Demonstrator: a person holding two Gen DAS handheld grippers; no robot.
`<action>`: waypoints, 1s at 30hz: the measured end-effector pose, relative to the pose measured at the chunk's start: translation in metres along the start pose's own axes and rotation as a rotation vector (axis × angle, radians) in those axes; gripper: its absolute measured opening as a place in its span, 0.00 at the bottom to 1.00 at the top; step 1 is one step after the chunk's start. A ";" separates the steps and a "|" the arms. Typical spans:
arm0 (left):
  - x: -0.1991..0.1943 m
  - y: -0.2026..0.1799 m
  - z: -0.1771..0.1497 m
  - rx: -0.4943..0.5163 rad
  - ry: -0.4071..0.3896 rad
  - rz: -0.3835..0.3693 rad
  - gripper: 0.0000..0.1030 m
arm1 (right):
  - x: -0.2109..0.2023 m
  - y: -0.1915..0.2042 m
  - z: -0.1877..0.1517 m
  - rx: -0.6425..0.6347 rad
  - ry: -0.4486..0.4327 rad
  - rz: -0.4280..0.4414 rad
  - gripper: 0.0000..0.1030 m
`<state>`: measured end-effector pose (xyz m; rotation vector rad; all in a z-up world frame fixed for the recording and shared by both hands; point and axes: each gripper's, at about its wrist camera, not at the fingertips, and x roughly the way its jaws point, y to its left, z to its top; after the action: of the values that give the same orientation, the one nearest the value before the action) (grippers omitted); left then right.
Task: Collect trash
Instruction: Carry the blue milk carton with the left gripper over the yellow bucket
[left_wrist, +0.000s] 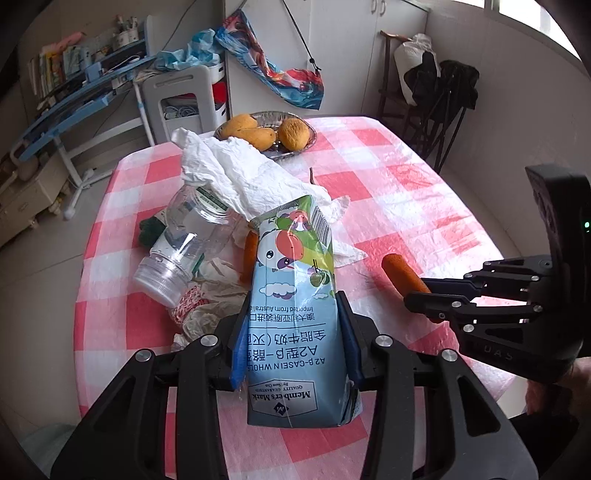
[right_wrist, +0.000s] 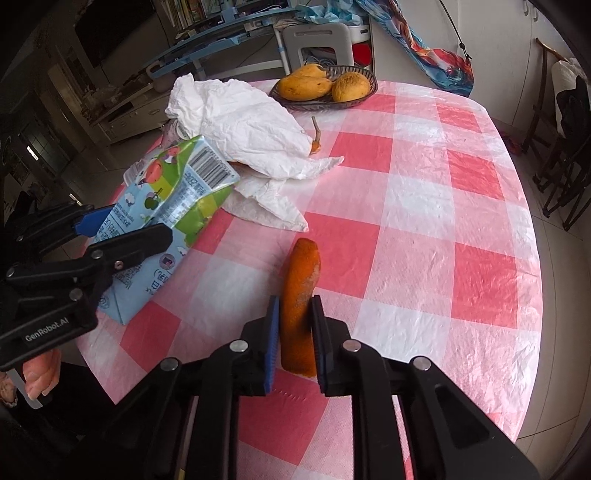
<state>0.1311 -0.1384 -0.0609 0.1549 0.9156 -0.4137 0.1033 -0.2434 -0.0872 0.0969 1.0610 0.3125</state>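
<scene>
My left gripper (left_wrist: 293, 332) is shut on a blue and green milk carton (left_wrist: 295, 306), held over the table's near edge; the carton also shows in the right wrist view (right_wrist: 173, 206). My right gripper (right_wrist: 294, 325) is shut on an orange peel strip (right_wrist: 300, 291), which also shows in the left wrist view (left_wrist: 402, 275). A crumpled white tissue (left_wrist: 240, 173) lies over a clear plastic bottle (left_wrist: 177, 251) at the table's left. Crumpled wrappers (left_wrist: 201, 306) lie under the bottle. A second orange peel (left_wrist: 250, 254) lies behind the carton.
A round table with a pink and white checked cloth (right_wrist: 424, 206). A dish with mangoes (left_wrist: 266, 134) stands at the far edge. A small stem (right_wrist: 316, 136) lies by the tissue. Shelves, a white stool (left_wrist: 184, 99) and folded chairs stand around.
</scene>
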 end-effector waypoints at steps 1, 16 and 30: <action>-0.006 0.003 -0.001 -0.013 -0.011 -0.008 0.38 | -0.002 -0.002 0.001 0.012 -0.009 0.010 0.17; -0.088 0.011 -0.044 -0.092 -0.172 0.043 0.38 | -0.049 -0.002 -0.002 0.094 -0.192 0.139 0.17; -0.136 0.031 -0.094 -0.146 -0.213 0.076 0.38 | -0.070 0.067 -0.064 0.019 -0.244 0.271 0.17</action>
<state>0.0015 -0.0436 -0.0113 0.0114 0.7251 -0.2855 0.0023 -0.2047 -0.0444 0.2906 0.8082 0.5222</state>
